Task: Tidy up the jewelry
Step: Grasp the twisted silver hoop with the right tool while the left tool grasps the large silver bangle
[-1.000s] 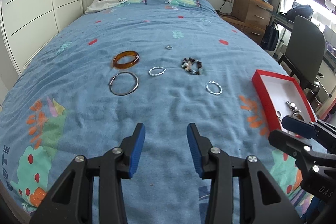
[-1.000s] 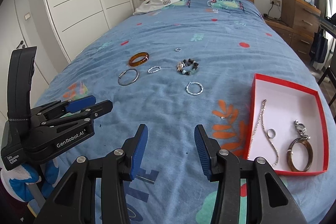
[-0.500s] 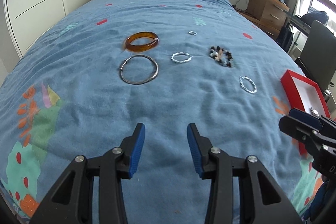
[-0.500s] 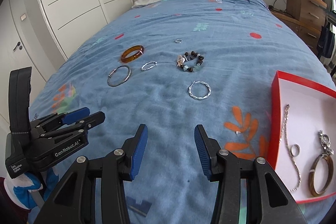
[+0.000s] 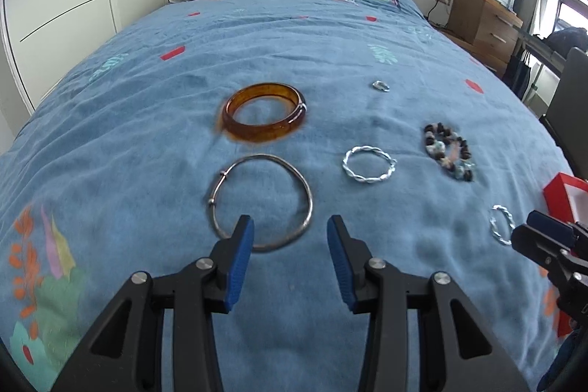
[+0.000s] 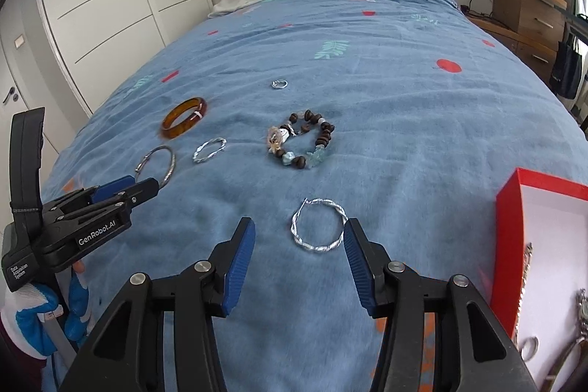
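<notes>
both tongs are standing spread with nothing between the pads. left gripper (image 5: 290,256) is hanging low over the bed (image 5: 147,120), its blue pads framing the near edge of the thin bangle (image 5: 261,201) at 12 o'clock; the left pad is overlapping the bangle's near rim in this view, though contact cannot be told. beyond the bangle, also at 12 o'clock, the amber bangle (image 5: 264,116) is lying flat, just apart from it. at 1 o'clock a twisted hoop (image 5: 368,165) is resting on the cover, with the bead bracelet (image 5: 449,151) to the right of it and a small ring (image 5: 380,85) farther back. a second twisted hoop (image 5: 500,223) is lying at 3 o'clock, just beside the tip of the right gripper (image 5: 544,237), which is entering from the right edge. behind that tip a corner of the red box (image 5: 558,190) is showing.

from the right wrist, the right gripper (image 6: 297,263) is hovering with that second hoop (image 6: 319,225) at 12 o'clock, nearer the right pad and appearing to touch it at the hoop's right side. the bead bracelet (image 6: 301,141) is lying beyond at 12 o'clock, the ring (image 6: 279,83) farther still. the box (image 6: 509,245) is sitting at 3 o'clock, holding a chain (image 6: 523,285), a ring and part of a bangle. the left gripper (image 6: 128,188) is reaching in at 9 o'clock toward the thin bangle (image 6: 156,164).
</notes>
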The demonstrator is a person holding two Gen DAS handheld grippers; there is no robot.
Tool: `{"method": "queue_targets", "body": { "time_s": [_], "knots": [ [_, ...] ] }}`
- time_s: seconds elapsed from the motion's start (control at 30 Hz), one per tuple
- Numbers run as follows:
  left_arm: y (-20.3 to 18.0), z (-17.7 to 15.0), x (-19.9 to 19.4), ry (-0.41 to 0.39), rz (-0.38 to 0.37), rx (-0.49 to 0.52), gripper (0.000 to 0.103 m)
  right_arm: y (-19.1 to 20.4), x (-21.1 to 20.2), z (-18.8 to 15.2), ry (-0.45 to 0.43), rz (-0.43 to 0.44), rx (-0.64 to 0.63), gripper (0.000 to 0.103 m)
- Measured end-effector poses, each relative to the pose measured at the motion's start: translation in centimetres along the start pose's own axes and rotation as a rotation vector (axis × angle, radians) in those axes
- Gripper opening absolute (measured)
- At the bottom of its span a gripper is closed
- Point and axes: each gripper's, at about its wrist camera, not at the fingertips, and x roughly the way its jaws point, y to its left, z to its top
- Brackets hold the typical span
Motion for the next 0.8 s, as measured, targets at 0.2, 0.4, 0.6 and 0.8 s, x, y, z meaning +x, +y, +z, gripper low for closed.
{"method": "queue_targets", "body": {
  "time_s": [0.2, 0.4, 0.6, 0.8],
  "knots": [
    [-0.5, -0.1, 2.2, 0.010, 0.041, 0.028, 0.040, -0.9, 2.1, 0.1, 0.022, -0.018, 0.016, 0.050],
    [-0.5, -0.3, 2.5, -0.002, 0.033, 0.032, 0.039, -1.1, 3.4, -0.4, 0.036, -0.027, 0.025, 0.051],
    [-0.1, -0.5, 2.4, -0.013, -0.044, 0.016, 0.018, -0.8, 3.7, -0.6, 0.019, -0.037, 0.025, 0.040],
    [0.0, -0.6, 2.0, -0.027, -0.091, 0.007, 0.005, -0.6, 3.3, -0.7, 0.002, -0.028, 0.013, 0.039]
  ]
}}
